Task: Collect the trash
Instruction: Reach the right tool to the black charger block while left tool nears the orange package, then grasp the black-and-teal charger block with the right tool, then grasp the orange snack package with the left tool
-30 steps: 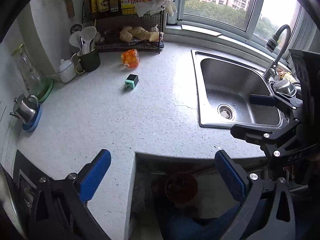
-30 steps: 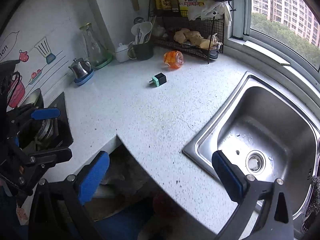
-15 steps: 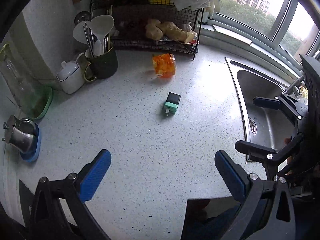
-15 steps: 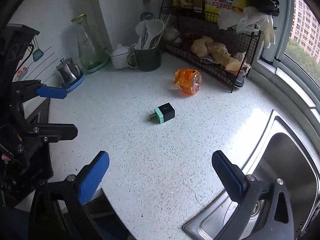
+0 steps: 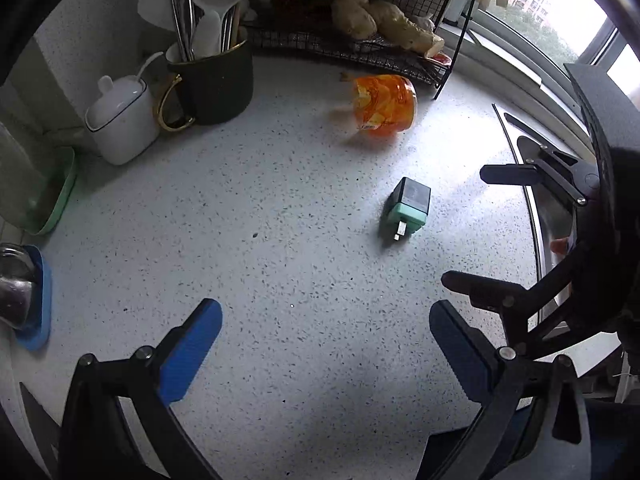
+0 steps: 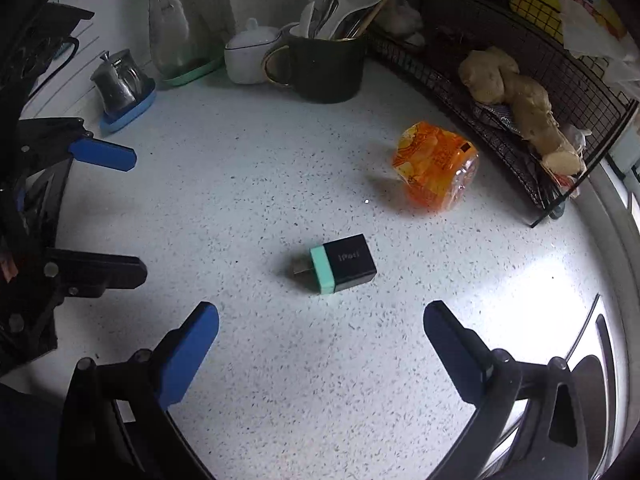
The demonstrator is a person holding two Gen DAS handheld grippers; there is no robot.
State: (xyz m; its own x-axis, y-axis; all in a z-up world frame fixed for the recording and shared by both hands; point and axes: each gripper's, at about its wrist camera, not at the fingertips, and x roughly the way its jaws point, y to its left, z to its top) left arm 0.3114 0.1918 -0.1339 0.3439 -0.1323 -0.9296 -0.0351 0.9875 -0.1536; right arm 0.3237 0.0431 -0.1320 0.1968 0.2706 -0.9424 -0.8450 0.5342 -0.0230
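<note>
Speckled countertop (image 5: 240, 240), orange wrapper (image 6: 436, 168) near wire rack (image 6: 520, 92), charger plug (image 6: 344, 264) btwn, left gripper (image 5: 326, 340) & right gripper (image 6: 322, 340) both spread wide, empty.

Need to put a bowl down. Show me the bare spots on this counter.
Free: the wide stretch between both open grippers and the charger, and left of it toward the blue coaster. Crowded: the back, by mug, wire rack and orange wrapper.

Your left wrist camera looks down close over the white speckled stone countertop (image 5: 280, 240); your right looks from its right, and both share the small black-and-mint plug adapter (image 5: 408, 210) (image 6: 344, 270).
</note>
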